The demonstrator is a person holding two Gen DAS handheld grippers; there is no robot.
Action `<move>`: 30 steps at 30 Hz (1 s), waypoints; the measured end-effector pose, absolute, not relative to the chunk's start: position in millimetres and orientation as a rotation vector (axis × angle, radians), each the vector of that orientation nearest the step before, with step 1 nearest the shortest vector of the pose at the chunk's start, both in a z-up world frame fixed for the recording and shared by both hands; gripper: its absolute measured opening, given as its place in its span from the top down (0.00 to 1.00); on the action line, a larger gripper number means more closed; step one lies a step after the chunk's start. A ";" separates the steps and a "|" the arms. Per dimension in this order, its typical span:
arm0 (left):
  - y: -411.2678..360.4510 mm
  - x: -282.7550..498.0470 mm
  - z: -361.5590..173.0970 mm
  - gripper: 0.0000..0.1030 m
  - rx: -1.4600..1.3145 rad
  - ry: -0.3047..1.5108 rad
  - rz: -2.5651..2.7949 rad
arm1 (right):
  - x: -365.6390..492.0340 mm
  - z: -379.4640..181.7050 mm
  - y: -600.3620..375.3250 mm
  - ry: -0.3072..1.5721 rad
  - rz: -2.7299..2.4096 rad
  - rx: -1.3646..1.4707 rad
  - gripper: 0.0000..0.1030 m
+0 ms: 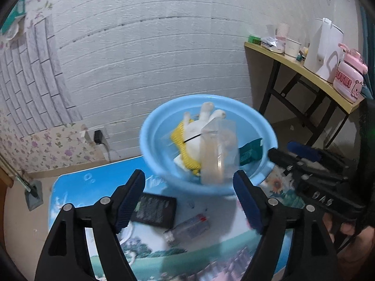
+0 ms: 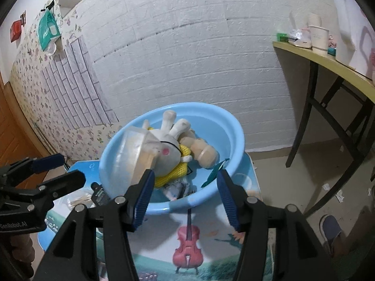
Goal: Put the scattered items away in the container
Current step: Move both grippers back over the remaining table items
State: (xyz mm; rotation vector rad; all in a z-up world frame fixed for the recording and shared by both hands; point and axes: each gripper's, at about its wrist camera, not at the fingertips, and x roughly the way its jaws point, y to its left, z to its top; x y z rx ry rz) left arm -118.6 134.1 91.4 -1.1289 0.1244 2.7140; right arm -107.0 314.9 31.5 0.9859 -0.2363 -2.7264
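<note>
Both grippers, left [image 1: 188, 201] and right [image 2: 184, 200], have their fingers apart, holding nothing. The clear plastic tub [image 1: 219, 149] sits tilted on the white plush rabbit [image 1: 199, 131] in the round blue plastic basin [image 1: 150, 145], mid-frame. It could roll out (looks wobbly). The black flat box [image 1: 153, 210] and small clear bottle [image 1: 187, 229] wait lower centre.

Side table [image 1: 304, 70] by brick wall [image 1: 164, 46]: paper cup [image 1: 292, 45], pink bottle [image 1: 349, 82].

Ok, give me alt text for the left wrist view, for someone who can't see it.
An open left hand-held gripper faces a blue basin holding a plush toy and a blurred clear container. A black box lies on the printed tabletop.
</note>
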 end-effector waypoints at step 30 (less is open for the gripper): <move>35.4 -41.9 34.7 0.14 -1.259 -0.038 2.776 | -47.8 2.8 218.1 -0.092 -2.572 1.155 0.47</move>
